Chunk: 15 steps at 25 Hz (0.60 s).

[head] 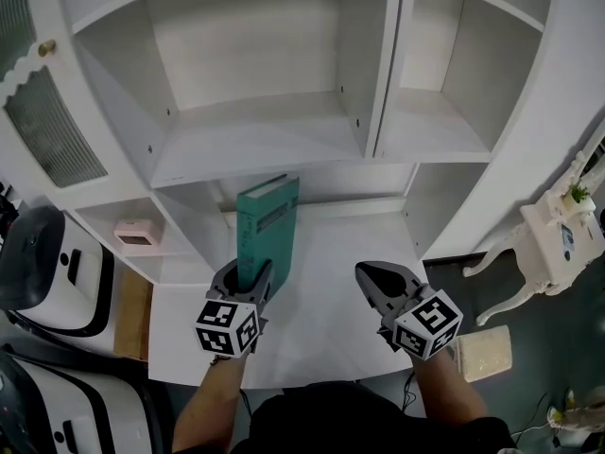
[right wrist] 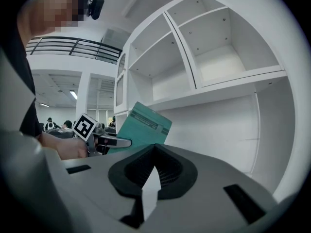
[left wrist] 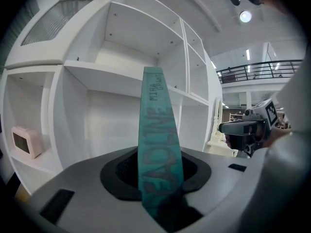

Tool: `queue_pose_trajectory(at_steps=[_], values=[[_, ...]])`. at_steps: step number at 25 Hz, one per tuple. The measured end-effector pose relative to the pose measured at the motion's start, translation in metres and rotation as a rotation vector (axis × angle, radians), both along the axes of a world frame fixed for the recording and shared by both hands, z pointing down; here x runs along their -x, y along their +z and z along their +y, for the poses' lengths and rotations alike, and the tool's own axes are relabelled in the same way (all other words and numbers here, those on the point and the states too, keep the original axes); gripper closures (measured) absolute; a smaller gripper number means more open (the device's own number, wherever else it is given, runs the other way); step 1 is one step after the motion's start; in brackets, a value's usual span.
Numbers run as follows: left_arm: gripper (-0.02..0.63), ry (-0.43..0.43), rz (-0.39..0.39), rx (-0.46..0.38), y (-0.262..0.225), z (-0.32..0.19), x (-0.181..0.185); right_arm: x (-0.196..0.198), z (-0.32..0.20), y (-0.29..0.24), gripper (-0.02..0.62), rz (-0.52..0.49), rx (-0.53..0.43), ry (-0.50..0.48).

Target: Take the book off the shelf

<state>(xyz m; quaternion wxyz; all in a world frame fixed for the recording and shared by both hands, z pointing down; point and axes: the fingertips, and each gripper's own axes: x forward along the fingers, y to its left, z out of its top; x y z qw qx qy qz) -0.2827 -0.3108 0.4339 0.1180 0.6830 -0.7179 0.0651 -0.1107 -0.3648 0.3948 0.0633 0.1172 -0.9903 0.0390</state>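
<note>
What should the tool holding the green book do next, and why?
Probably draw the book back toward the person, away from the shelf. The left tool is clamped on its lower edge and the book stands upright close in front of the shelf. The right tool is shut and empty, so the left one carries it alone.

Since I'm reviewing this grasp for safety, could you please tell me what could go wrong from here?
1. The left gripper grips the book only at one narrow end, so the tall book could pivot or slip.
2. The right gripper is shut and apart from it, giving no support if it tips.
</note>
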Motion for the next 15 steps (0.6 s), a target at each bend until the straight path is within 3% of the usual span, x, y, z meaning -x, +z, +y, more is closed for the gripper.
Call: queue_pose_trajectory(at_steps=[15], values=[[0.451,-0.006,-0.008,-0.016,0.007,0.007,-0.011,-0.012,0.007,0.012,0.583,0.023,0.006,-0.009]])
